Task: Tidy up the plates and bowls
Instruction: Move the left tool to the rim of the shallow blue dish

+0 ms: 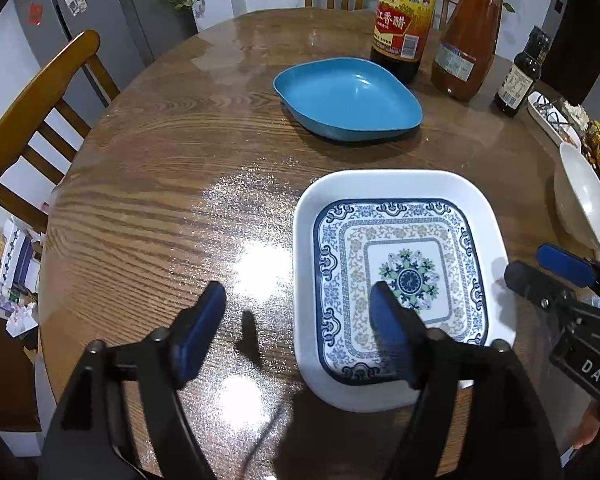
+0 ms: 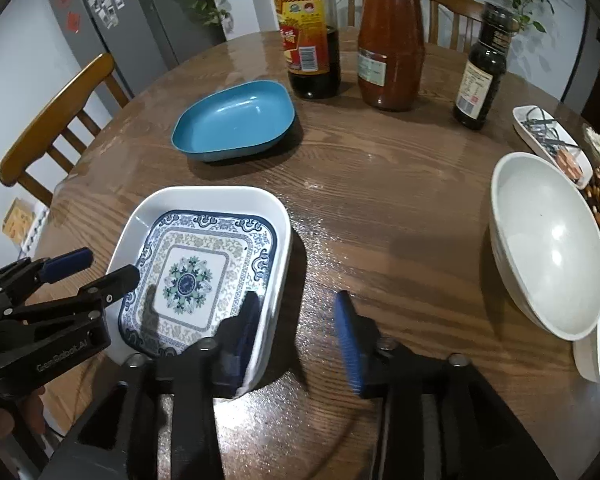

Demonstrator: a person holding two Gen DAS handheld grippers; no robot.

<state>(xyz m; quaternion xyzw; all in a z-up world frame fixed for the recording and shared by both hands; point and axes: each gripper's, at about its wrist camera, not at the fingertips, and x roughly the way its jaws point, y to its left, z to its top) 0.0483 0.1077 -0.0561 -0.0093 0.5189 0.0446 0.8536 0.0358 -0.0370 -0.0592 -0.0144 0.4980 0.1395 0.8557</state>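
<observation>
Resting flat on the wooden table (image 1: 148, 184), the white rectangular plate (image 1: 400, 188) shows blue-and-white floral patterning, its long axis running near to far. Left gripper (image 1: 296, 332) fingers spread wide over its left rim; right gripper (image 2: 296, 336) fingers straddle its right rim, unclosed.

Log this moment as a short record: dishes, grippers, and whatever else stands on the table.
surface: round wooden table
patterned plate: white square plate with a blue floral centre, nearest the grippers
blue dish: empty blue dish, beyond the patterned plate, apart from it
white bowl: large white bowl, on the right side, empty
left gripper: left gripper open, one finger over the plate, one over bare table
right gripper: right gripper open, straddling the plate's right rim
bottles: three sauce bottles upright at the far edge
</observation>
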